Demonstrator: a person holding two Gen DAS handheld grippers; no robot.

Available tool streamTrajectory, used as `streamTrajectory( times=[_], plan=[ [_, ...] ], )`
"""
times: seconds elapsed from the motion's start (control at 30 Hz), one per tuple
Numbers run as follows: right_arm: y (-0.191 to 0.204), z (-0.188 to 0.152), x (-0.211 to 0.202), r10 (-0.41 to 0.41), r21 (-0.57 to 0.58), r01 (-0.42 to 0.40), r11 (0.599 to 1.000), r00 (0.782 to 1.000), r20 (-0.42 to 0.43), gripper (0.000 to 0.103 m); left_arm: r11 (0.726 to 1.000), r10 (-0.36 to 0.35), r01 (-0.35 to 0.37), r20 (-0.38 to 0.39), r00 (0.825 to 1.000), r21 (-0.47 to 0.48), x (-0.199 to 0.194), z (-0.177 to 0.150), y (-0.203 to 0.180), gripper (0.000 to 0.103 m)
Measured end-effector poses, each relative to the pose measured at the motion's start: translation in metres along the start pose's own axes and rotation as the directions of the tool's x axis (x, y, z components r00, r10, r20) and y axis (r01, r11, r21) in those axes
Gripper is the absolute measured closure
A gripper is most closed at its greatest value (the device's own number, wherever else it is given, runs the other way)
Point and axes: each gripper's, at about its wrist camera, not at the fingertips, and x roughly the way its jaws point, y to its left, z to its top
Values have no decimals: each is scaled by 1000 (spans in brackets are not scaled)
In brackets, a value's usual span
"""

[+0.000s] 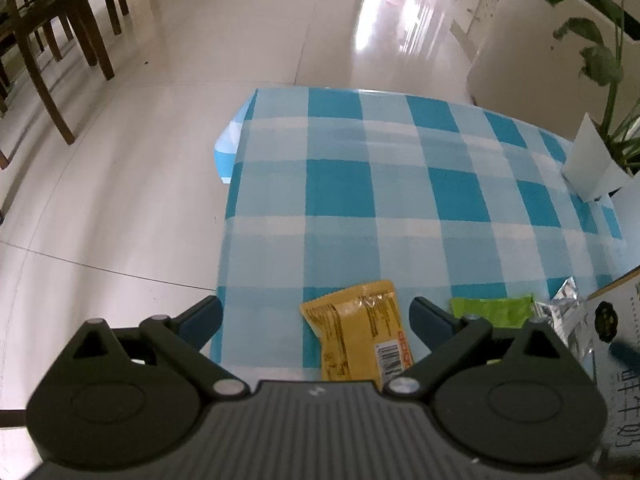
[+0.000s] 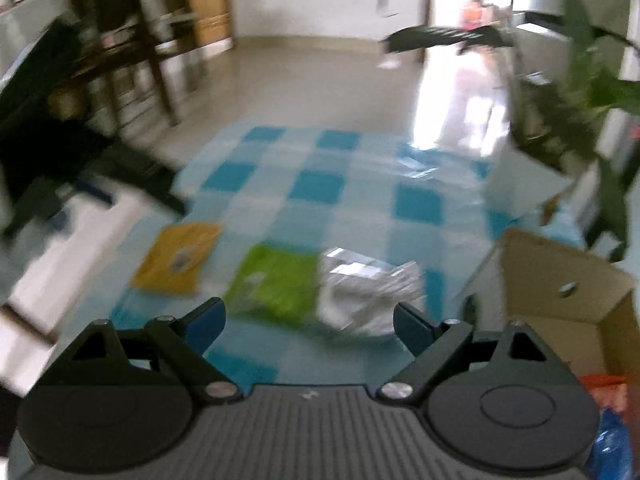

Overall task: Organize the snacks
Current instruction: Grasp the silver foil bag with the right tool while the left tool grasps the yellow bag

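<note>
A yellow snack packet (image 1: 360, 336) lies on the blue-checked tablecloth (image 1: 400, 184), between the spread fingers of my left gripper (image 1: 316, 320), which hovers open above it. Right of it lie a green packet (image 1: 492, 310) and a silver foil packet (image 1: 560, 308). In the blurred right wrist view my right gripper (image 2: 310, 322) is open, just short of the green packet (image 2: 276, 284) and the silver packet (image 2: 368, 284); the yellow packet (image 2: 178, 258) lies further left. A cardboard box (image 2: 560, 280) stands open at the right with orange and blue wrappers (image 2: 608, 420) inside.
The cardboard box (image 1: 616, 320) wall sits at the right edge of the left wrist view. A potted plant (image 1: 600, 60) in a white pot stands at the table's far right. Wooden chairs (image 1: 60, 40) stand on the tiled floor beyond the table's left edge.
</note>
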Motion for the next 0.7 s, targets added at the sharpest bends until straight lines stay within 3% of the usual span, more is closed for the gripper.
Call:
streamTrajectory(
  times=[0.17, 0.4, 0.53, 0.63, 0.7],
  plan=[
    [-15, 16, 25, -74, 99, 75, 992, 997, -17, 9, 1000, -3, 4, -14, 1000, 7, 6, -3, -6, 4],
    [-10, 13, 53, -59, 84, 69, 994, 992, -109, 5, 1000, 8, -7, -59, 998, 12, 20, -9, -11, 4],
    [-1, 8, 39, 64, 42, -59, 997, 990, -123, 2, 1000, 18, -17, -69, 997, 12, 25, -11, -10, 4],
    [1, 4, 24, 208, 45, -203, 978, 966, -152, 3, 1000, 22, -21, -72, 997, 11, 25, -12, -9, 4],
    [1, 2, 15, 253, 46, -249, 968, 955, -154, 5, 1000, 13, -13, -79, 997, -5, 26, -13, -7, 4]
  ],
)
